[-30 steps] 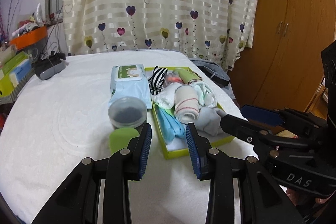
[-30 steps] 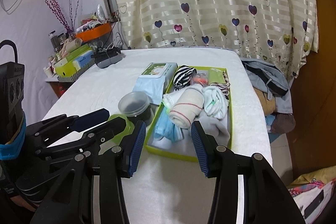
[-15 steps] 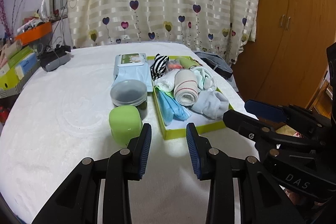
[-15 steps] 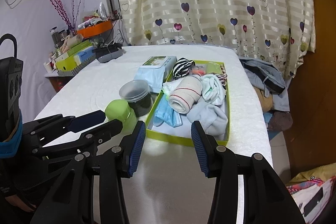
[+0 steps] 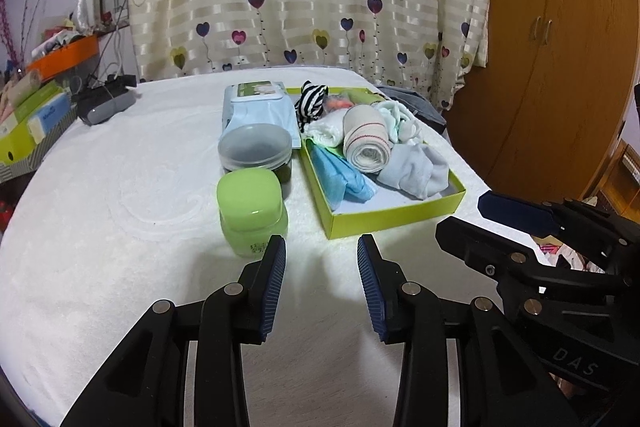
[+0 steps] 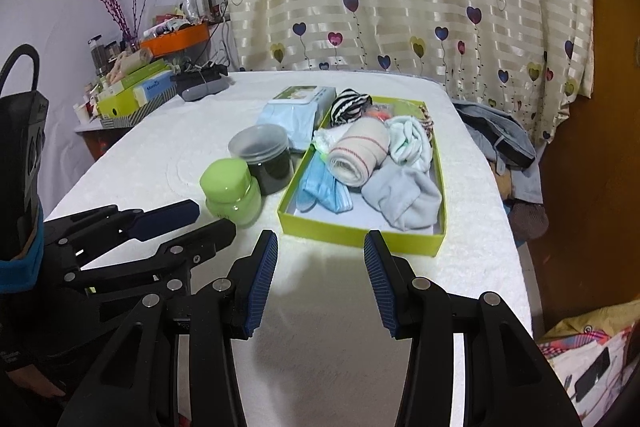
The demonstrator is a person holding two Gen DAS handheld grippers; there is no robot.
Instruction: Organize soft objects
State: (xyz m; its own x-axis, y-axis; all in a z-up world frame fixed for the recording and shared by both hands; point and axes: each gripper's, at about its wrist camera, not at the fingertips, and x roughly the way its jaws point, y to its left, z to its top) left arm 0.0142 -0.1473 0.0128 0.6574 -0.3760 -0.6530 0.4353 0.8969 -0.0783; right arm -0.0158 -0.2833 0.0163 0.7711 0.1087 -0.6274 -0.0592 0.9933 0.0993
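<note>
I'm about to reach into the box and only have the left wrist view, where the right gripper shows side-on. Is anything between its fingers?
Observer: No. The right gripper stands open with nothing between its fingers, and it points at the near wall of the green box.
Operator: Is there anything in the box's far right corner that I can't make out?
Observer: A brown-and-white striped piece of fabric lies there, behind the pale green sock.
Operator: And off the table's right edge?
Observer: Lower down than the denim clothing heaped beside that edge, there is a brown sock-like thing.
</note>
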